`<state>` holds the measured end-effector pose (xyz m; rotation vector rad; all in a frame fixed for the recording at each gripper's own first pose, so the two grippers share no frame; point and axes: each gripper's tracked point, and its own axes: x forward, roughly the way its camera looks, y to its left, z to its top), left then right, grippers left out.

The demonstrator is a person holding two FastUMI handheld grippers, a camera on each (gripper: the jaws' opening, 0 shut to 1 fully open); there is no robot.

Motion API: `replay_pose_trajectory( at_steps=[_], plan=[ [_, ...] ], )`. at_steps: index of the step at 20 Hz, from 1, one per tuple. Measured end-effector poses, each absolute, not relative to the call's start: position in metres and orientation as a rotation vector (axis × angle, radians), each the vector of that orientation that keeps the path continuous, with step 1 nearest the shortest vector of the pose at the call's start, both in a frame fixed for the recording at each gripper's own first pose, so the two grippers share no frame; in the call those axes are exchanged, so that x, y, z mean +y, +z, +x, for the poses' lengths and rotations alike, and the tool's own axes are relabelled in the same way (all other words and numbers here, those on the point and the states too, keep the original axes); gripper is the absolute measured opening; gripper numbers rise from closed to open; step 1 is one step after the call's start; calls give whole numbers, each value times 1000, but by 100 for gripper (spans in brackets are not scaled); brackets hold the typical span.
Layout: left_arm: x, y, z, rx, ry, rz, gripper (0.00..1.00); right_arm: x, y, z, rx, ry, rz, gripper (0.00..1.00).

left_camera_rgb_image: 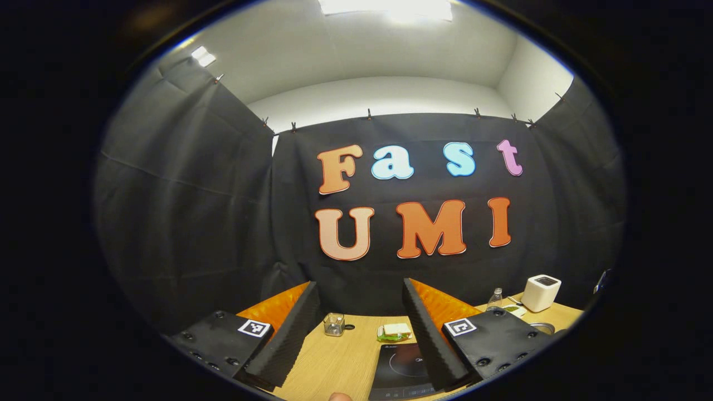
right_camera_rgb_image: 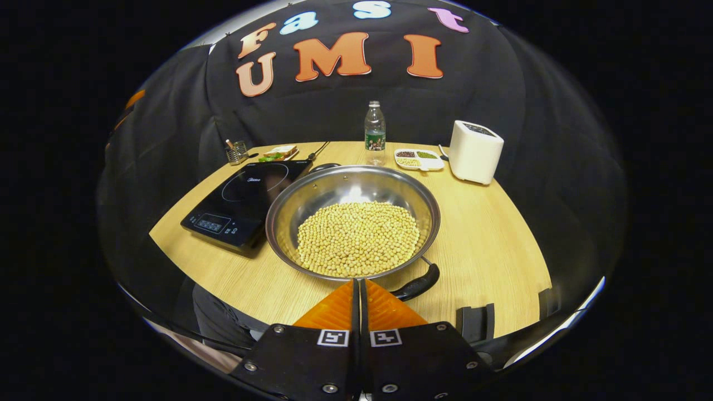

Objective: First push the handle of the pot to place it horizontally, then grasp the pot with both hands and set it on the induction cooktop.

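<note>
Seemingly at the very start: a steel pot (right_camera_rgb_image: 353,223) half full of pale beans (right_camera_rgb_image: 357,238) sits on the wooden bench (right_camera_rgb_image: 490,250), just beside the right edge of a black cooktop (right_camera_rgb_image: 245,201) and not on it. In the right gripper view, the pot's dark handle (right_camera_rgb_image: 416,285) sticks out from the near rim at a slant, toward the lower right, so by my reading it has not yet been pushed level. The right tool (right_camera_rgb_image: 359,298) hovers low over the near rim, its fingers pressed together and holding nothing, its tip just left of the handle.

In the left gripper view, the left tool (left_camera_rgb_image: 361,328) is held up facing the booth wall, its fingers wide apart and empty, with the cooktop (left_camera_rgb_image: 402,365) below between them. Far along the bench stand a small glass (left_camera_rgb_image: 333,324), a sandwich (left_camera_rgb_image: 394,332), a bottle (right_camera_rgb_image: 375,127), a divided dish (right_camera_rgb_image: 419,159) and a white box (right_camera_rgb_image: 475,151).

Everything appears left to do: pushing the handle, gripping the pot with both tools, and moving it onto the cooktop
</note>
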<state>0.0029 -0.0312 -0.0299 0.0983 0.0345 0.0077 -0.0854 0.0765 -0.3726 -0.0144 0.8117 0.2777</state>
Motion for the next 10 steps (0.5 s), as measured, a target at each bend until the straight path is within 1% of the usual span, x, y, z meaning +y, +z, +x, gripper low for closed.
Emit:
replay_pose_trajectory(
  at_steps=[2, 4, 10],
  plan=[
    [-32, -33, 5, 40, 6, 95, 98, 76, -378, -85, 827, 279, -14, 0],
    [-33, -36, 8, 48, 4, 90, 99, 76, -383, -84, 836, 279, -23, 0],
    [-30, -41, 11, 58, 13, 84, 99, 66, -388, -75, 845, 246, -31, 0]
  ],
)
